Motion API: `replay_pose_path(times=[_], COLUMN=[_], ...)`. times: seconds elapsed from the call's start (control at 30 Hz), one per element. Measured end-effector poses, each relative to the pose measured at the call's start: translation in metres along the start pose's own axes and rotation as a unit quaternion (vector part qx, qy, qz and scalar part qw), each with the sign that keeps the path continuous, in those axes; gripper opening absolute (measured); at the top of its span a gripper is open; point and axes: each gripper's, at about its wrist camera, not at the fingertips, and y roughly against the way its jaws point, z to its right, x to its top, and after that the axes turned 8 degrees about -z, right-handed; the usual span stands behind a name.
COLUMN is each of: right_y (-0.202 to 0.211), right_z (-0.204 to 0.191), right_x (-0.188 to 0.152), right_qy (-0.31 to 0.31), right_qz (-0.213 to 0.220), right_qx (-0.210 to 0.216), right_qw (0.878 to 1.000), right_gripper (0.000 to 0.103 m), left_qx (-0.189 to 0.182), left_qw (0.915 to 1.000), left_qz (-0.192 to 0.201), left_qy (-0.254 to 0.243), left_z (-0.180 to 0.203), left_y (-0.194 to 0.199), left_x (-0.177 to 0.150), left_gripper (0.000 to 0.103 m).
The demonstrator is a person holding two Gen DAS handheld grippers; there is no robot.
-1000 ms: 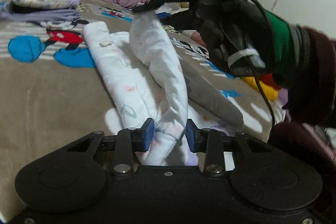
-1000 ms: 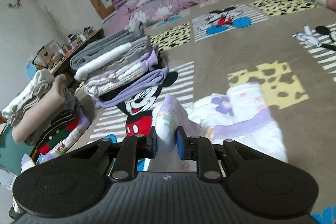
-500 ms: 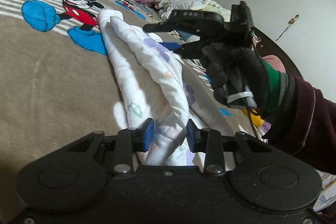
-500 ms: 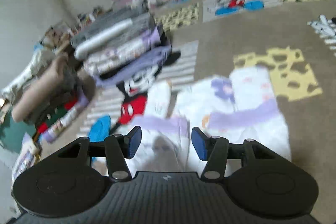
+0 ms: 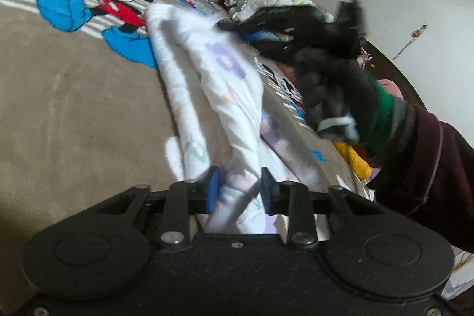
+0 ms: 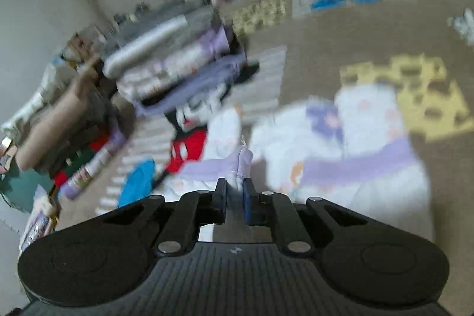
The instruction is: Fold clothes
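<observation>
A white printed garment (image 5: 213, 85) is seen lying across a brown cartoon-print blanket (image 5: 74, 114) on the bed. In the left wrist view a thick fold of it is pinched between the fingers of the left gripper (image 5: 238, 188), which are set fairly wide around the bunched cloth. Only this view shows the right gripper (image 5: 246, 33) from outside, held in a black-gloved hand (image 5: 334, 85) at the far right, its tip at the garment's far edge; it is blurred, and its grip cannot be judged there.

In the right wrist view the right gripper (image 6: 235, 197) is seen pressed nearly together on a thin lilac-edged tip of the garment (image 6: 364, 138), the rest of which is spread just beyond on the blanket (image 6: 326, 49). Only this view shows a stack of folded clothes (image 6: 174, 67) to the far left and a second pile (image 6: 59, 120) beyond the bed's left edge. Heavy motion blur hides the finer detail here. The left gripper is not shown in it.
</observation>
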Motion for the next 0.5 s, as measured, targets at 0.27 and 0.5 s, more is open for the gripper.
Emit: replay_pose_path(times=[0.27, 0.5], right_y=[0.013, -0.001], right_z=[0.001, -0.004], right_x=[0.015, 0.012], right_qy=[0.025, 0.042], right_qz=[0.009, 0.001], right_qx=[-0.001, -0.010], right_qw=[1.000, 0.999], right_gripper=[0.013, 0.013], left_qx=[-0.011, 0.026], left_qw=[0.9996, 0.9984], left_qz=[-0.004, -0.012], left_qy=[0.027, -0.049], left_z=[-0.009, 0.018], left_y=[0.000, 0.003], left_x=[-0.002, -0.007], left_gripper=[0.022, 0.022])
